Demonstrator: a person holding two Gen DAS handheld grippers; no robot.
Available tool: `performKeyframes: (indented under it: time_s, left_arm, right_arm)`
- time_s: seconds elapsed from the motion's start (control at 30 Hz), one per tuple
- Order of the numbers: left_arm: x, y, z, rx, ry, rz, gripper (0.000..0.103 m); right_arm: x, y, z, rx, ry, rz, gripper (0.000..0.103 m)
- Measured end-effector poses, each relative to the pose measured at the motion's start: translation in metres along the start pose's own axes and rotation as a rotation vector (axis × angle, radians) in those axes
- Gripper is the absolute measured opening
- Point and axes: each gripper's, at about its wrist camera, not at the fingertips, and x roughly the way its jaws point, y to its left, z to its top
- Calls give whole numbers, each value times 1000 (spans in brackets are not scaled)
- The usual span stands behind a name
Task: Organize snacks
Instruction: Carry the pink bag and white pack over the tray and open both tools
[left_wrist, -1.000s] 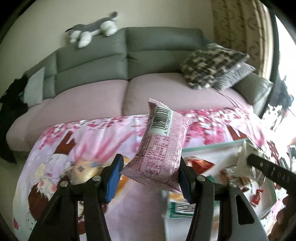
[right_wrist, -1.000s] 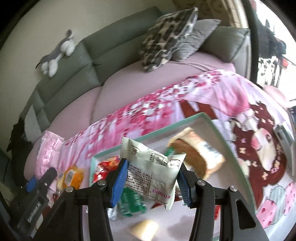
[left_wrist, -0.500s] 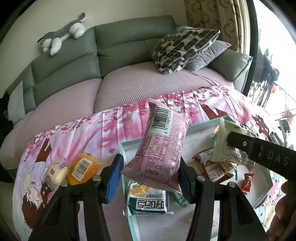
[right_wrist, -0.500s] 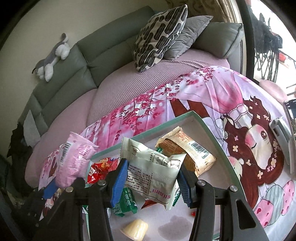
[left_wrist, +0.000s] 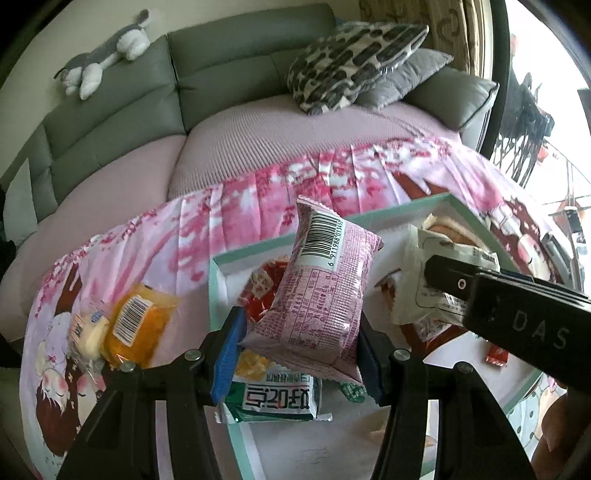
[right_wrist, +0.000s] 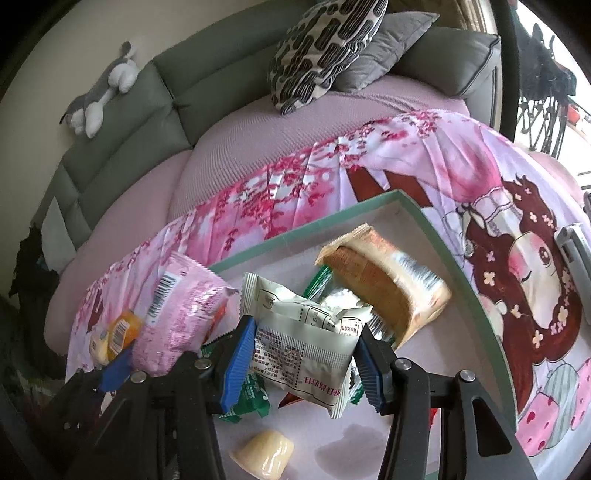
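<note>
Two clamped snack packs above a crowded tray

The left hand-held gripper (left_wrist: 299, 360) is clamped on a pink barcoded foil snack pack (left_wrist: 319, 291), hiding much of the shallow mint-rimmed white tray (left_wrist: 255, 249) under it; the right hand-held gripper (right_wrist: 304, 363) is clamped on a crumpled white printed snack pouch (right_wrist: 303, 339), covering green wrappers whose print is unreadable. Since a second ago the left one has swung from over the pink cartoon-print cloth (left_wrist: 229, 206) to above the tray's left end.

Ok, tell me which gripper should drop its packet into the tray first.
Probably the right gripper: its white packet hangs over open tray floor, while the left's pink packet sits above piled snacks at the corner.
</note>
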Motion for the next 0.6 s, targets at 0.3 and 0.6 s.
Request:
performKeyframes:
  time_s: [0.3, 0.6]
  left_arm:
    - [10, -3, -5, 7, 31, -6, 59]
    - [-2, 2, 1, 2, 13, -9, 63]
  right_arm:
    - [3, 2, -1, -11, 10, -8, 58]
    - [-9, 2, 3, -9, -24, -13, 58]
